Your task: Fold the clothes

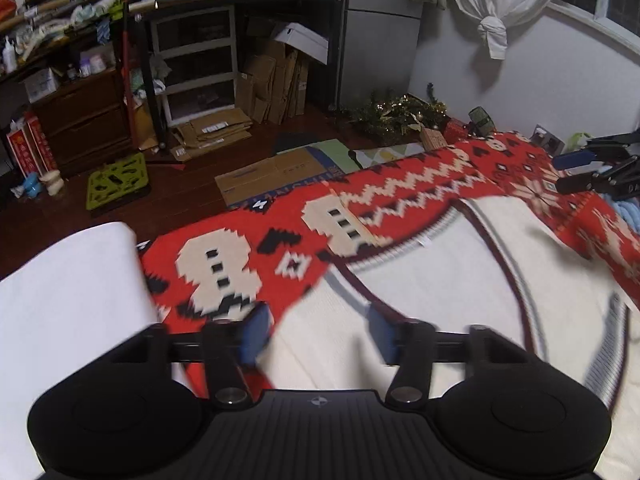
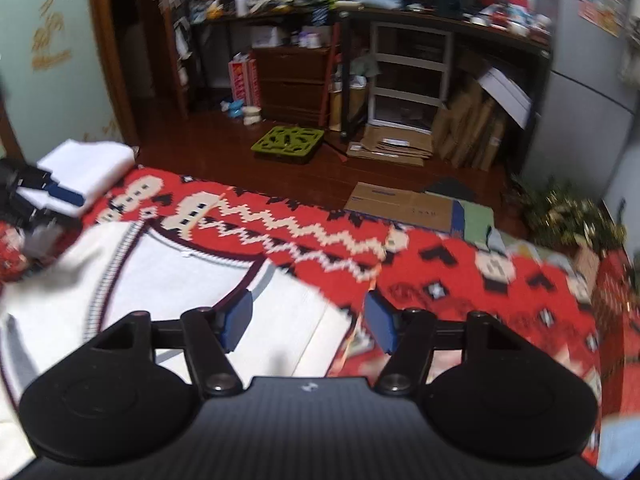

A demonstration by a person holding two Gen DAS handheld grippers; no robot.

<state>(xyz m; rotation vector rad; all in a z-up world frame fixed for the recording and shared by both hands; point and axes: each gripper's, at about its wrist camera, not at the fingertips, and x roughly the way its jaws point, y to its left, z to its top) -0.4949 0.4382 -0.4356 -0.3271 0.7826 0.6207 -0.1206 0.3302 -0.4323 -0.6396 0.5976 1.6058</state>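
Cluttered room, red patterned blanket (image 1: 420, 184) under a white sweater (image 1: 440, 280).
Left tool (image 1: 316, 334) and right tool (image 2: 308, 320) hover above it, fingers apart, empty; carton lettering too blurred to read.

My left claw (image 1: 316, 334) over the sweater

Its blue pads (image 1: 254, 334) stood apart above the white sweater (image 1: 440, 280), which lay on my red patterned blanket (image 1: 248, 256).
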